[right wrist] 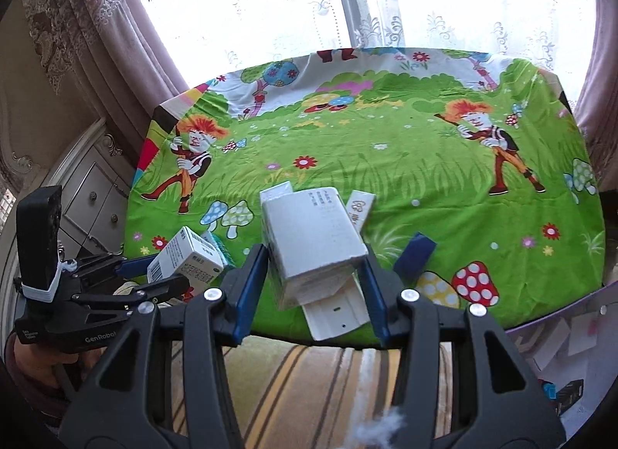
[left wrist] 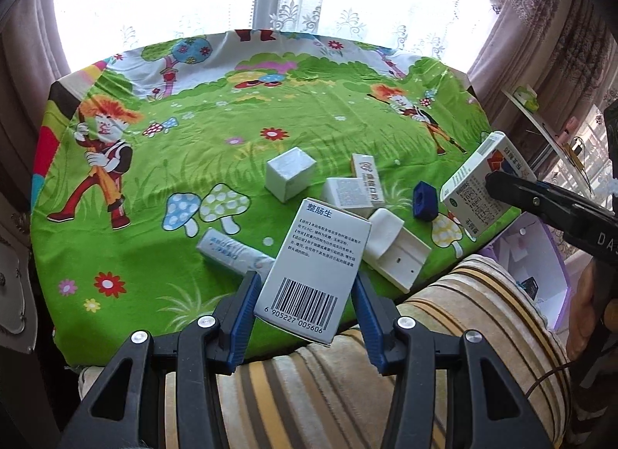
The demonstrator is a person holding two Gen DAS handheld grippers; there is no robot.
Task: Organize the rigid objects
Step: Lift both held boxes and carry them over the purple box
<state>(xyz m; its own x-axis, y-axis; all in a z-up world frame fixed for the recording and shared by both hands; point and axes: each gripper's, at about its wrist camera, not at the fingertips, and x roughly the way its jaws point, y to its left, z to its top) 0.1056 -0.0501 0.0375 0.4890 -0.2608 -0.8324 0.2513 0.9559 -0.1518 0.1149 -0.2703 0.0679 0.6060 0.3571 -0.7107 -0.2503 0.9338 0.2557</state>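
Jaws clamp barcode box (left wrist: 309, 275), white box (right wrist: 313, 244); blue block (left wrist: 425, 201) near.

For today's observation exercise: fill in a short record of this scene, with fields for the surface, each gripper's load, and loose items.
surface: cartoon tablecloth
left gripper: shut on barcode box, lifted at near edge
right gripper: shut on white box, lifted
loose items: white cube box, blue block, tube carton
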